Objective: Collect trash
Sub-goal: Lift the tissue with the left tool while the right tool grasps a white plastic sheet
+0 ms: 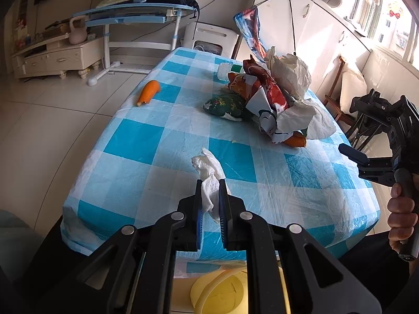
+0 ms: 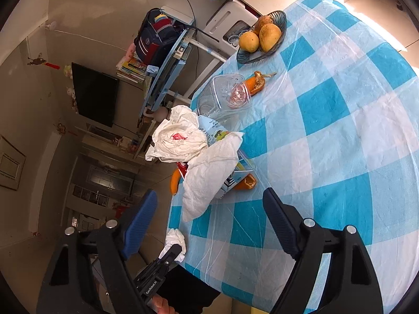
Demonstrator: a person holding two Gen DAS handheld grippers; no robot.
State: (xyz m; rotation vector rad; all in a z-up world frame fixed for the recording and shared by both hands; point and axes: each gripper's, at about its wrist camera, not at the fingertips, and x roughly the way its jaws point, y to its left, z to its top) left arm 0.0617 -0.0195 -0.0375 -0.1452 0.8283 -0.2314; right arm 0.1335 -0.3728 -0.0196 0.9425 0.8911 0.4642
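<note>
The left gripper (image 1: 210, 183) is clenched on a crumpled tissue (image 1: 208, 175), lifted at the near edge of the table (image 1: 136, 141), likely so it can drop into the yellow bin (image 1: 222, 293) just below that edge. The right gripper (image 2: 209, 219) hangs released and empty over the table, facing the heap (image 2: 199, 157) of bags and wrappers mid-table. Beyond the heap, a fruit bowl (image 2: 246, 57) sits at the far edge.

Daylight pours in from the windows (image 1: 387, 23) at the upper right of the left wrist view, blown out to white glare; the plastic cover on the desk (image 1: 162, 136) shines, with short soft shadows beside the litter; both views are sharp, strongly bowed, and dark at the corners; the wall (image 2: 39, 99) in the right wrist view is dim.
</note>
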